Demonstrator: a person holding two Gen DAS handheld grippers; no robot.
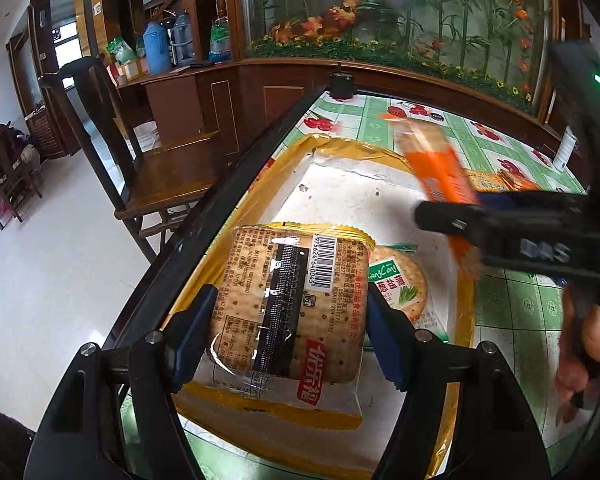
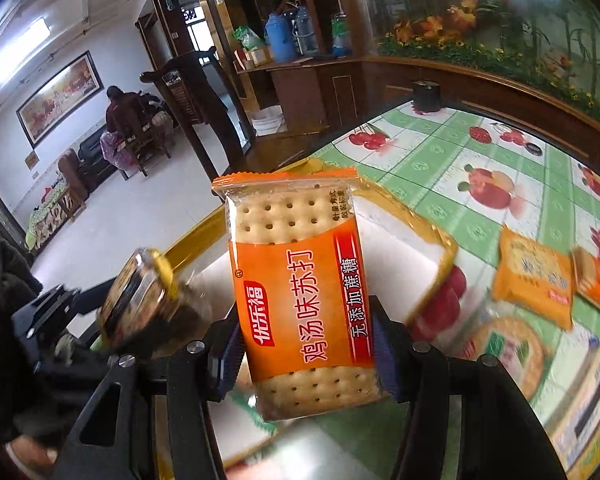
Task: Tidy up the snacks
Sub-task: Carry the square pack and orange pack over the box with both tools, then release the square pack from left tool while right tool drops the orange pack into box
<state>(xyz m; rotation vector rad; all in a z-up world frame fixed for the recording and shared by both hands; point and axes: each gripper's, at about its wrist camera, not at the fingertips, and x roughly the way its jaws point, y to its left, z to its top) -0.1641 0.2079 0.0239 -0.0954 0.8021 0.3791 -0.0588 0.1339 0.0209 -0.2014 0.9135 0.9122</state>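
My left gripper (image 1: 288, 336) is shut on a brown cracker packet with a barcode (image 1: 292, 312), held over a gold-rimmed white tray (image 1: 340, 184). A green-labelled round cracker packet (image 1: 404, 284) lies in the tray beside it. My right gripper (image 2: 304, 352) is shut on an orange soda cracker packet (image 2: 300, 292), held upright above the tray (image 2: 400, 248). That orange packet (image 1: 436, 172) and the right gripper's fingers (image 1: 500, 224) show in the left wrist view over the tray's right side. The left gripper's packet (image 2: 140, 292) shows blurred in the right wrist view.
The table has a green fruit-print cloth (image 2: 440, 152). More snack packets (image 2: 536, 276) lie on the cloth to the right of the tray. A black cylinder (image 1: 342, 84) stands at the table's far corner. A wooden chair (image 1: 148, 168) stands left of the table.
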